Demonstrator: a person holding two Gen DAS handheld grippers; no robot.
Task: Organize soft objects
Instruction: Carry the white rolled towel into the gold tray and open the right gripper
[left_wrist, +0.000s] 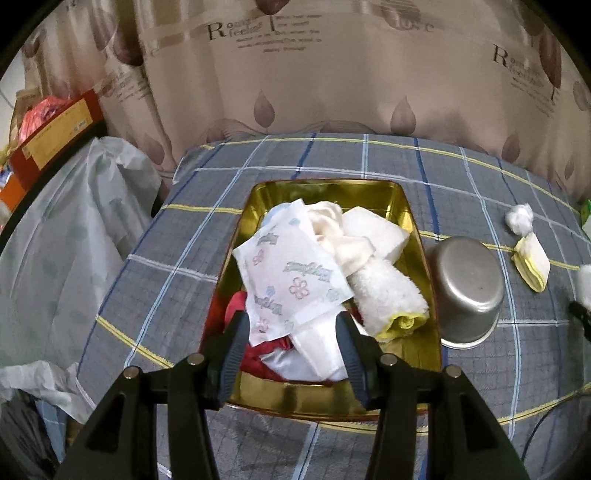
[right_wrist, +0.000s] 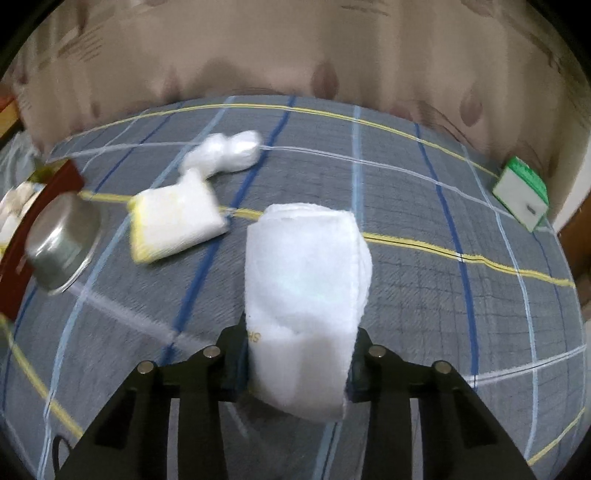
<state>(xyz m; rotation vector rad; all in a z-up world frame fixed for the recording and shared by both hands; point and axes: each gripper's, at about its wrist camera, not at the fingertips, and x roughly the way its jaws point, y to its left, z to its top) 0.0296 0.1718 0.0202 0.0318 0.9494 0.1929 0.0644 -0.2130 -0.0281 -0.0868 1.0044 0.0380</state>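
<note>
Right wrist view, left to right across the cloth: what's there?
Metal bowl → yellow-edged folded cloth → white rolled towel in the right hand-held gripper → green-and-white box.

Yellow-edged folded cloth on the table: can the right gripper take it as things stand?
Probably not yet. The right gripper is shut on a white rolled towel; the yellow-edged folded cloth lies uncovered on the table, ahead to the left.

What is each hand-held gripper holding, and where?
Right hand-held gripper pinches the rolled white towel at its near end. Left hand-held gripper holds nothing.
</note>
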